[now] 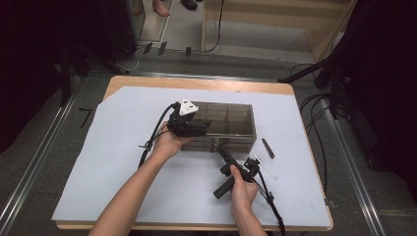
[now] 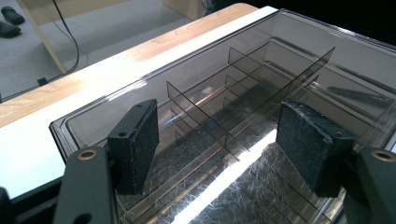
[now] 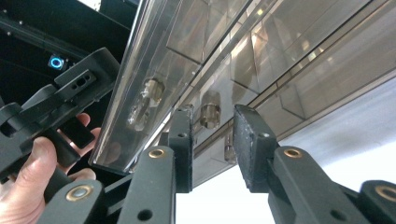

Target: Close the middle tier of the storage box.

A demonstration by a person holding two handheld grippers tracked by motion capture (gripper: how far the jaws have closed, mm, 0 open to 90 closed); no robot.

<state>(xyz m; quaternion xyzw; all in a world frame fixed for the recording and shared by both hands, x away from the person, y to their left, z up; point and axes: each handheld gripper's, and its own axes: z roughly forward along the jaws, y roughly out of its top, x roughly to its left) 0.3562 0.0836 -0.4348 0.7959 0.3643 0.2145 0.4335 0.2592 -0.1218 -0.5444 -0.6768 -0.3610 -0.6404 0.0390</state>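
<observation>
A smoky clear divided box (image 1: 228, 125) (empty compartments) sits mid-surface; left gripper (image 2: 219, 140) jaws gape, right gripper (image 3: 212, 140) jaws part-open at its front latch.

Wooden table (image 1: 196, 83), centre of frame, covered by a white sheet (image 1: 123, 147). On the sheet: clear smoky compartmented box (image 1: 231, 123) at centre; small dark bar (image 1: 268, 148) and thin white stick (image 1: 265, 167) to its right.

You have nothing to read here: no text, label, brand, number or sign is legible on any surface you can see.
</observation>
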